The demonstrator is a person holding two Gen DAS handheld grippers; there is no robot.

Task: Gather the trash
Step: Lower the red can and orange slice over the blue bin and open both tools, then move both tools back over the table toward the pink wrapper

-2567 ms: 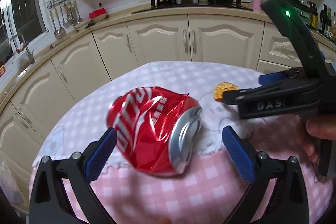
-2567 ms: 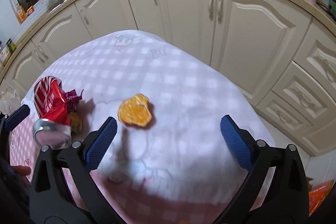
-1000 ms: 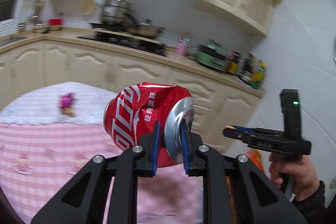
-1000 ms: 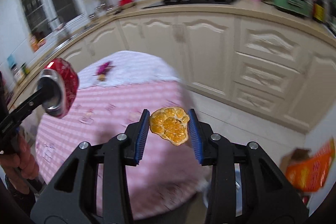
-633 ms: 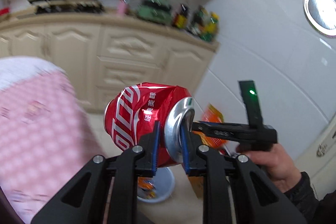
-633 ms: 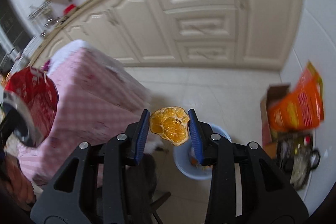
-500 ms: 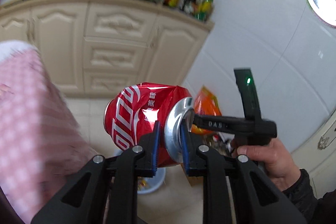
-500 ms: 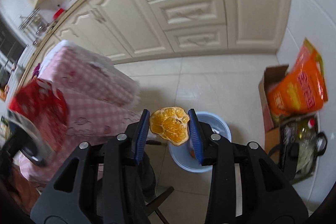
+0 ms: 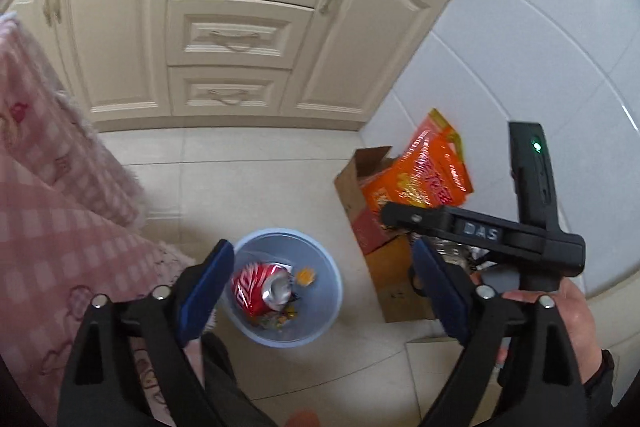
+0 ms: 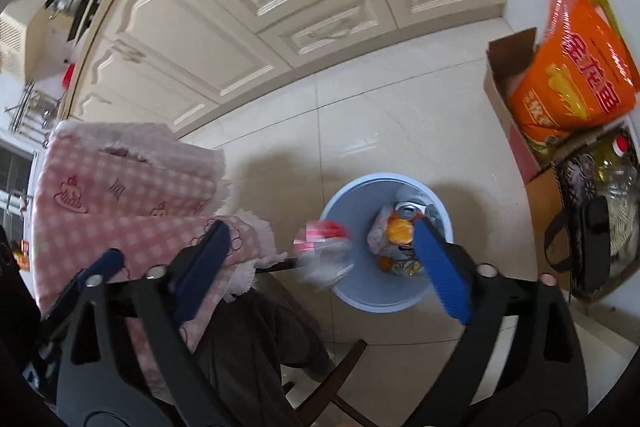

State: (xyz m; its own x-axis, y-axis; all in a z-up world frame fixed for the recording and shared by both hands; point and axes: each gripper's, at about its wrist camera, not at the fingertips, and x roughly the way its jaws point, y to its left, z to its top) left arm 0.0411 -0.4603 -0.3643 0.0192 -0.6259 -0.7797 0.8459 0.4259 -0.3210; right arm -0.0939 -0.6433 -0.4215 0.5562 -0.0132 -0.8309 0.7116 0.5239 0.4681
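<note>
A light blue trash bin (image 9: 328, 311) stands on the tiled floor below both grippers; it also shows in the right wrist view (image 10: 384, 301). The crushed red can (image 9: 260, 287) lies inside it, and appears as a red blur (image 10: 324, 233) at the rim in the right wrist view. The orange peel (image 9: 306, 275) lies in the bin too (image 10: 400, 229). My left gripper (image 9: 320, 291) is open and empty above the bin. My right gripper (image 10: 320, 267) is open and empty above the bin; its body shows in the left wrist view (image 9: 480, 233).
The table with a pink checked cloth (image 9: 44, 235) hangs at the left (image 10: 132, 203). A cardboard box (image 9: 360, 211) with an orange bag (image 10: 576, 83) stands right of the bin. Cream cabinets (image 9: 224, 27) line the back; a white tiled wall is at right.
Both grippers have opened over the bin. The can and the orange peel have dropped from the jaws into the bin. Both views now tilt down at the floor.
</note>
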